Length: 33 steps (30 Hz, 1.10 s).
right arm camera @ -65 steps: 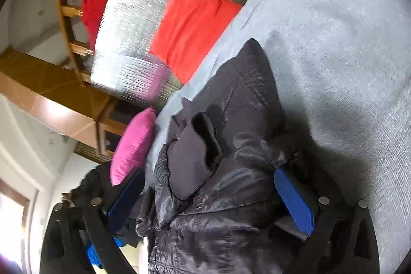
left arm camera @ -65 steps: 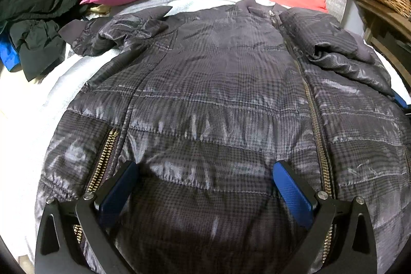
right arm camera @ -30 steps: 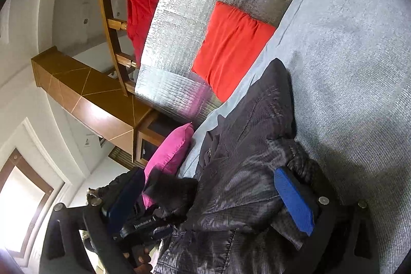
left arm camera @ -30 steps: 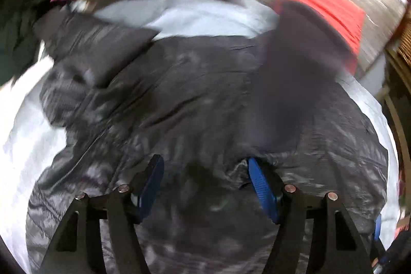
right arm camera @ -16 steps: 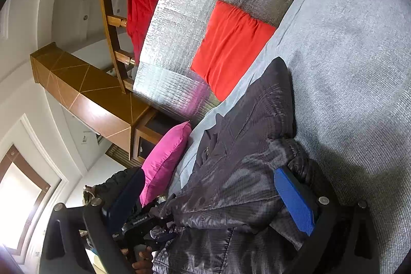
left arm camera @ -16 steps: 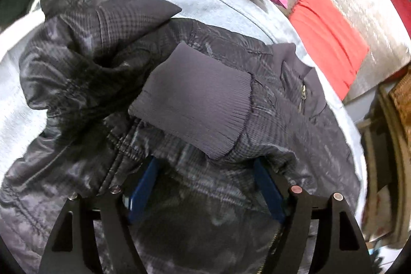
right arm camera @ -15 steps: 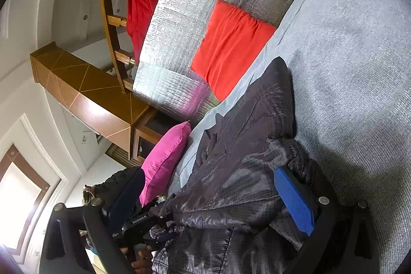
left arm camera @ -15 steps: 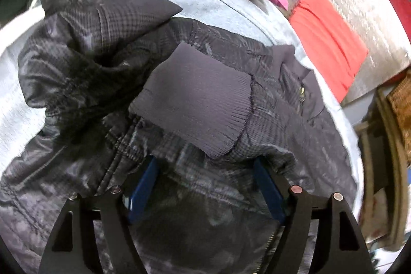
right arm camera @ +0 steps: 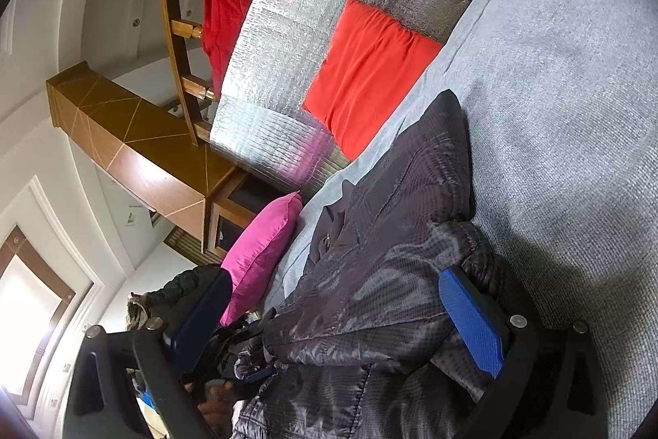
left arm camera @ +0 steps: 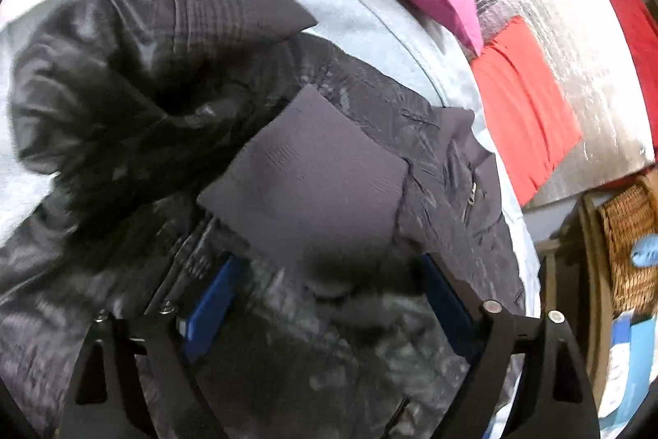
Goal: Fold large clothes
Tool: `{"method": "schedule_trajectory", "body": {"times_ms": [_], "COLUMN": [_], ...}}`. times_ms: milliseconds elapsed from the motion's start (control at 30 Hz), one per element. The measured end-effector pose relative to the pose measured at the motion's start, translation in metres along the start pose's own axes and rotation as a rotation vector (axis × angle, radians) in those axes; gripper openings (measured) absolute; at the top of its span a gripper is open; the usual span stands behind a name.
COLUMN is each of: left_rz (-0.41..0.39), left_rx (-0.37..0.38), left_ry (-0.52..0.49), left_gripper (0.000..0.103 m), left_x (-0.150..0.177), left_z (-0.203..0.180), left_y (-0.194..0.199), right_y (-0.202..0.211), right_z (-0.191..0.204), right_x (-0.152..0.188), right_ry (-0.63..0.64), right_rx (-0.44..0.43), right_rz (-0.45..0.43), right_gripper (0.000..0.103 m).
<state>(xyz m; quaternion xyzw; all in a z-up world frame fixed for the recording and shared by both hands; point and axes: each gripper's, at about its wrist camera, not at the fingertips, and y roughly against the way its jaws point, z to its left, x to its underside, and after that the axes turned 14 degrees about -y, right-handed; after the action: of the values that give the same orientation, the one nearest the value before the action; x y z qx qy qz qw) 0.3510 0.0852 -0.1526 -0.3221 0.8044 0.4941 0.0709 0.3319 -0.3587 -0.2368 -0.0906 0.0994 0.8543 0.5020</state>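
The dark quilted checked puffer jacket point(left arm camera: 156, 118) lies blurred on the grey-covered bed point(right arm camera: 555, 77), near its headboard edge. Its ribbed knit cuff point(left arm camera: 312, 184) hides the left gripper point(left arm camera: 329, 299) fingertips; those fingers are closing around the sleeve, less spread than half a second ago. The right gripper point(right arm camera: 329, 315) fingers stand wide over the jacket, unmoved.

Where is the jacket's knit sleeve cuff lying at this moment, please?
In the left wrist view the knit cuff lies centrally across the jacket's chest, just beyond the left gripper.

Bare grey bed cover point(right arm camera: 567, 118) lies open to the right of the dark puffer jacket point(right arm camera: 395, 274), with nothing on it. At the far end, a red cushion point(right arm camera: 370, 73) and a pink pillow point(right arm camera: 263, 254) close off the head of the bed, with a wicker basket point(left arm camera: 629, 245) standing at its right side.
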Motion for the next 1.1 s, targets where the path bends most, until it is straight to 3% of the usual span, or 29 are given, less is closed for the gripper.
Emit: {"method": "schedule_trajectory", "body": {"times_ms": [33,67,200,333,467,567,633,733,867,933,1033,1067,1100], "left_rz": [0.011,0.017,-0.169,-0.103,-0.153,-0.151,-0.162,-0.186,-0.21,-0.22,-0.238,-0.242,-0.245], "left_rx": [0.031,0.035,-0.077,-0.185,-0.243,-0.226,-0.21,-0.182,-0.155,-0.139,-0.126,-0.12,-0.115], "left_ry": [-0.006,-0.021,-0.23,-0.257,-0.35,-0.336,-0.325,-0.313,-0.304,-0.296,-0.293,-0.289,-0.284], "left_gripper": [0.034,0.033,0.032,0.033,0.033,0.033,0.033,0.033,0.033,0.033,0.033,0.033,0.033], "left_x": [-0.002,-0.002,0.015,0.034,0.046,0.044,0.044,0.049,0.053,0.055,0.058,0.059,0.059], "left_z": [-0.001,-0.003,-0.029,-0.012,-0.02,-0.014,-0.011,-0.002,0.002,0.005,0.008,0.009,0.01], "left_y": [0.0,0.004,0.048,0.017,0.018,0.023,0.025,0.027,0.026,0.026,0.028,0.029,0.029], "right_y": [0.0,0.0,-0.002,-0.004,-0.006,0.0,0.011,0.009,-0.05,-0.078,-0.121,-0.135,-0.146], "right_z": [0.0,0.0,0.0,0.001,0.005,0.015,0.032,0.052,0.028,0.024,0.026,0.026,0.034], "right_x": [0.0,0.0,0.0,0.0,-0.003,-0.014,-0.026,-0.061,-0.102,-0.107,-0.106,-0.105,-0.103], "right_ry": [0.001,0.001,0.006,0.013,0.0,-0.072,-0.04,0.043,0.059,0.094,0.168,0.195,0.255], "right_rx": [0.0,0.0,0.003,0.017,0.047,0.056,0.051,0.167,0.412,0.482,0.551,0.613,0.656], "right_rz": [0.0,0.002,0.006,0.011,0.032,0.077,0.052,-0.008,0.117,0.174,0.277,0.302,0.305], "right_gripper": [0.102,0.102,0.102,0.102,0.102,0.102,0.102,0.102,0.101,0.09,0.051,0.029,0.022]}}
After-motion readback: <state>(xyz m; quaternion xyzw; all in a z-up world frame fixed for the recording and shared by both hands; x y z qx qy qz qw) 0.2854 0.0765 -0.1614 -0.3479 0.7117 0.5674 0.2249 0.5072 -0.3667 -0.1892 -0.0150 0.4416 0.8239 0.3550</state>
